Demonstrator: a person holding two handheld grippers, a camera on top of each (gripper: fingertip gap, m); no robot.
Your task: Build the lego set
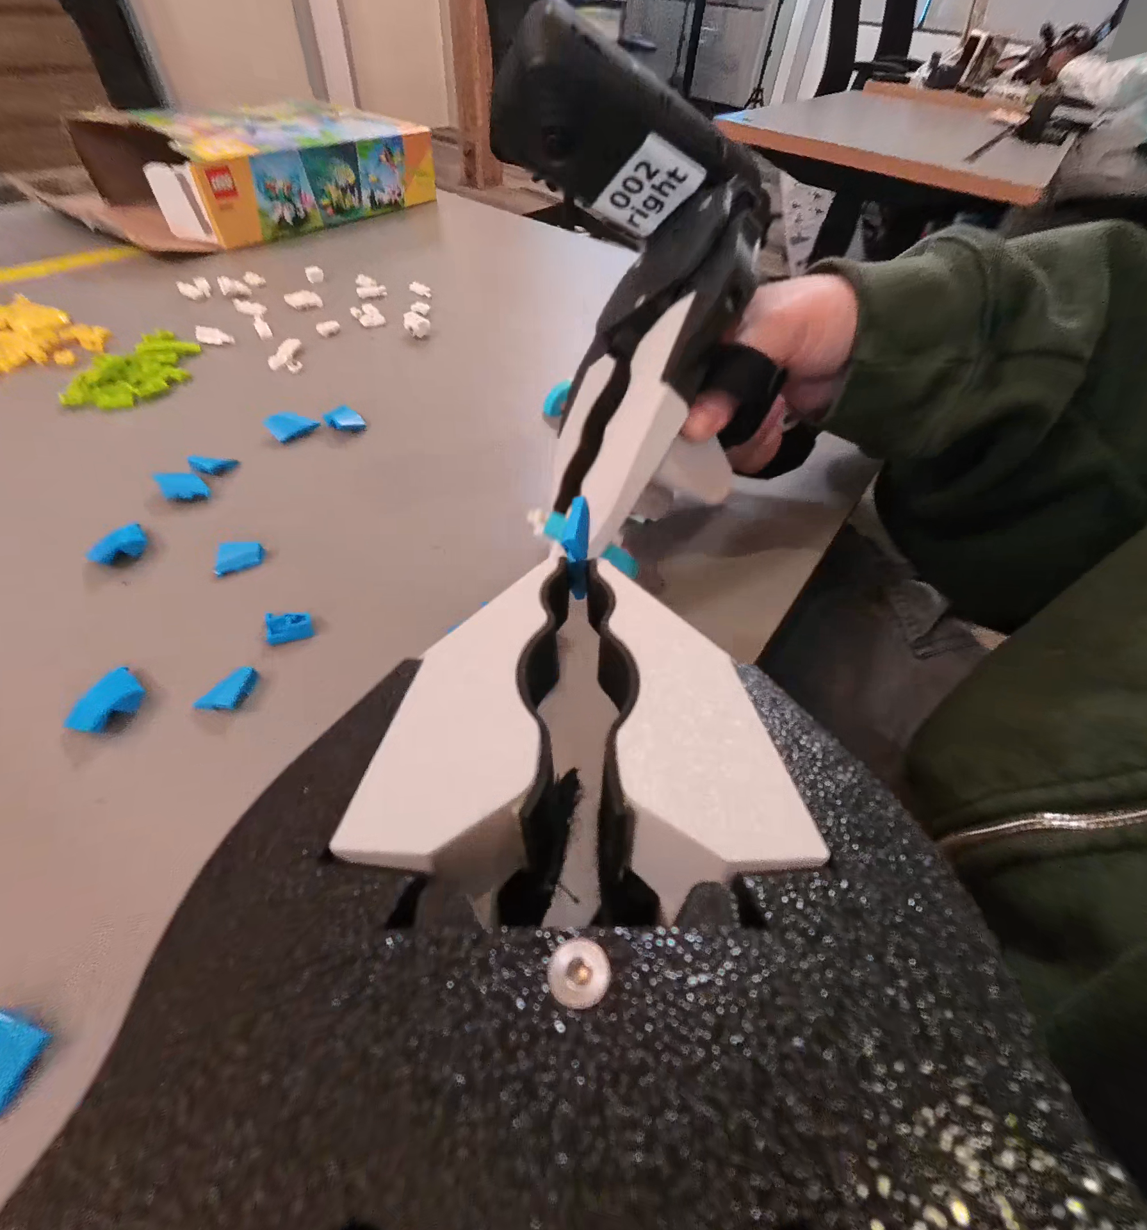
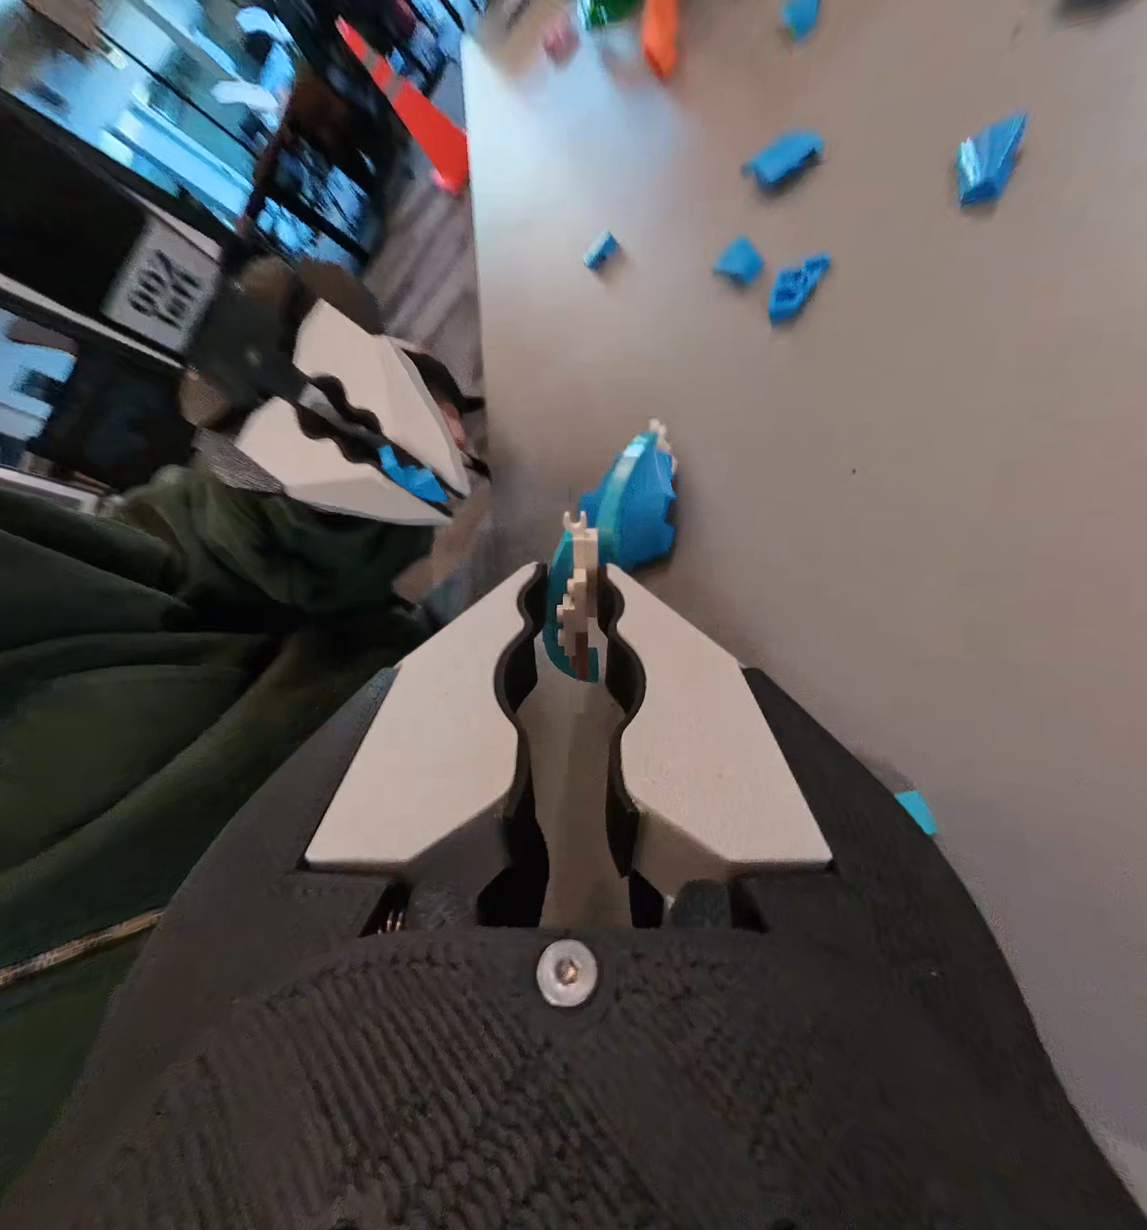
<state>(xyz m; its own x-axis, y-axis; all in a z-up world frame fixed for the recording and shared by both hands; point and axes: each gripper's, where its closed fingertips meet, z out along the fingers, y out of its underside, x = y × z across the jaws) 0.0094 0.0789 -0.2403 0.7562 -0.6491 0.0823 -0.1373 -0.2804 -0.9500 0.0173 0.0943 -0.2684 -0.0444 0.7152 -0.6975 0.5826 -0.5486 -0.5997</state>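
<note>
My left gripper [image 1: 576, 574] is shut on a small blue brick [image 1: 578, 588] at its fingertips; the brick also shows between its pads in the right wrist view [image 2: 411, 480]. My right gripper [image 2: 574, 580] is shut on a thin teal and white brick assembly [image 2: 574, 619] that stands up between its pads. In the left wrist view the right gripper [image 1: 577, 540] comes down from above, and its assembly [image 1: 574, 529] sits right against the left gripper's blue brick. Both are held above the grey table [image 1: 391, 373]. A larger blue and teal assembly [image 2: 640, 509] lies on the table just beyond the right gripper.
Loose blue bricks [image 1: 238, 558] lie scattered to the left, with lime [image 1: 131, 374], yellow [image 1: 18, 339] and white [image 1: 304, 306] piles farther back. An open toy box [image 1: 291, 174] stands at the back. A person's green sleeve [image 1: 1023, 412] and the table edge [image 1: 817, 586] are at the right. My hands' fingertips stand some 4 cm from each other.
</note>
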